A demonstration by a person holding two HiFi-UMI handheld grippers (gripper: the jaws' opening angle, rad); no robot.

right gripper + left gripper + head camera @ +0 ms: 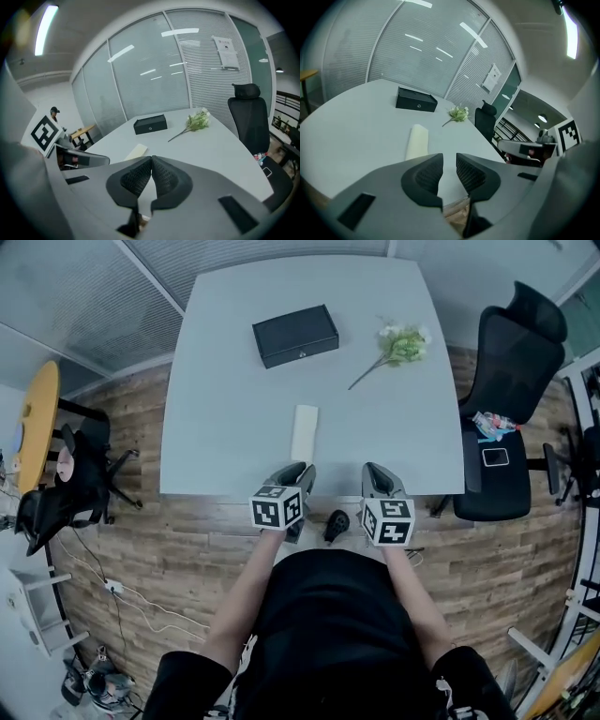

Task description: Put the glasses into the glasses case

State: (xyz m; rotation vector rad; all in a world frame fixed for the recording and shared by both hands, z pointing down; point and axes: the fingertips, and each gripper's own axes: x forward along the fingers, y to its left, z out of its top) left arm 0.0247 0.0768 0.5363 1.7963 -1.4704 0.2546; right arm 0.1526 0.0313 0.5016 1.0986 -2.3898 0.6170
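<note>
Lying closed: black glasses case (295,335) (contents unseen)

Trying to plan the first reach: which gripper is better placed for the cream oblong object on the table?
Left, probably. The left gripper is nearest, just short of the cream oblong object, jaws slightly apart and empty. The right gripper is off to its side, jaws together.

On the table (225,409), the case (295,336) lies toward the far edge, left of centre, the flower sprig (398,346) to its right (nearer the far right corner). An oblong piece (305,432) lies by the near edge's middle. An office chair (511,362) stands off the right edge.
</note>
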